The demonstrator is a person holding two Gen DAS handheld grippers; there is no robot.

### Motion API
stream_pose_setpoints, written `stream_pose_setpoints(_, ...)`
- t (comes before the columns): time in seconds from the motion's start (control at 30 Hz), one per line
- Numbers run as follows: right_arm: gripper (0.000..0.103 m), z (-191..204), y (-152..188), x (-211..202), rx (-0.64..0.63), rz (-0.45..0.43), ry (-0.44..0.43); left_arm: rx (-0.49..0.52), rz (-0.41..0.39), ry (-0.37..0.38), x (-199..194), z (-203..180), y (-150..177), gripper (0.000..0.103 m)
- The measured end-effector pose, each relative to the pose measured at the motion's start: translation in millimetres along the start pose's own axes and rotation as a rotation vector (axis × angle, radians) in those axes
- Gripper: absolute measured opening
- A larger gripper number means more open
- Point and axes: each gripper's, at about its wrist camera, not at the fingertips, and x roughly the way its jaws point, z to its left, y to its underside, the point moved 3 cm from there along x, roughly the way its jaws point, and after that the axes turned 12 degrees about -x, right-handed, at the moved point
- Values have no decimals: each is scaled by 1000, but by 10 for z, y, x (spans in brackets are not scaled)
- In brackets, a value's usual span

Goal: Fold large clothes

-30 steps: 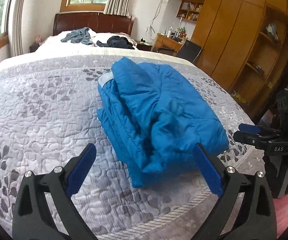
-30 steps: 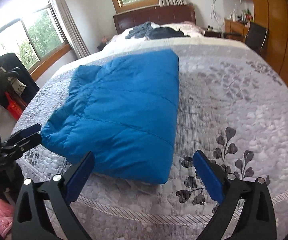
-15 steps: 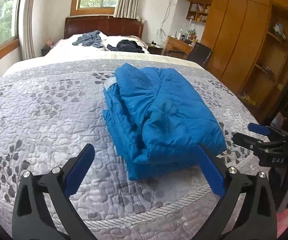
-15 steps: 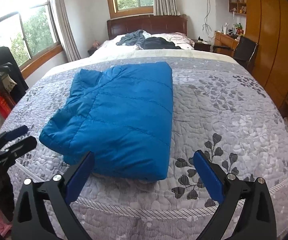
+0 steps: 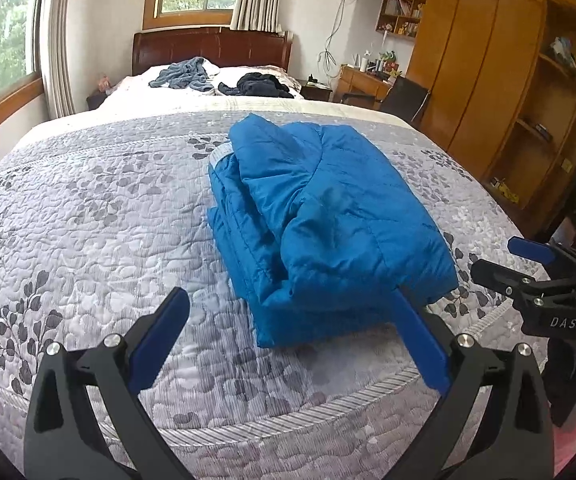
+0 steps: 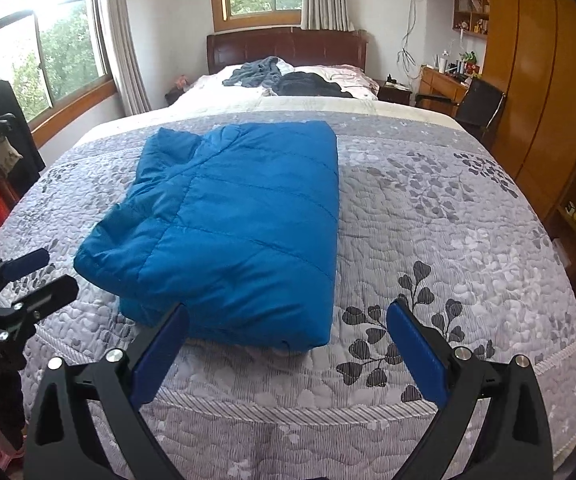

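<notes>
Left wrist view. A window (image 5: pixel 2 48) with a wooden sill is seen at far left, a curtain (image 5: pixel 54 40) beside it. The grey quilted bedspread (image 5: pixel 88 208) with leaf print fills the foreground. The left gripper (image 5: pixel 291 320) is held above the near edge of the bed, its blue-padded fingers (image 5: pixel 164 332) spread wide, nothing between them. The blue padded jacket (image 5: pixel 327 216) is seen folded into a thick bundle, lying on the bedspread right of centre, just beyond the gripper; a pale inner band shows at its far left corner. Behind, a dark wooden headboard (image 5: pixel 212 46), a crumpled grey-blue garment (image 5: pixel 184 74) and a black garment (image 5: pixel 260 86) lie near the pillows. Wooden wardrobes (image 5: pixel 487 64) stand along the right wall. The right gripper (image 5: pixel 499 260) is seen at far right, off the corner of the bed, apart from the jacket.

Right wrist view. The left gripper (image 6: pixel 34 276) is noted at far left, fingers parted. The jacket (image 6: pixel 240 224) lies flat, a smooth quilted face uppermost, left of centre on the bedspread (image 6: pixel 447 216). The right gripper (image 6: pixel 288 328) is held above the bed's near edge, fingers (image 6: pixel 415 354) wide apart, empty; its left finger overlaps the jacket's near edge in the view, contact cannot be told. A desk (image 6: pixel 443 80) and black chair (image 6: pixel 483 104) stand at right.
</notes>
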Motion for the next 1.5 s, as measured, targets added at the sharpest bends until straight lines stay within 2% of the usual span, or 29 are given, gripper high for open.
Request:
stream_pose_setpoints(0.7,99,-87,60,80,20,37,7,-10,26,-16,72,0,26,99)
stream_pose_setpoints(1.5,99,-121,65,108,21,40,9,-2,35,-16,94,-26,31,99)
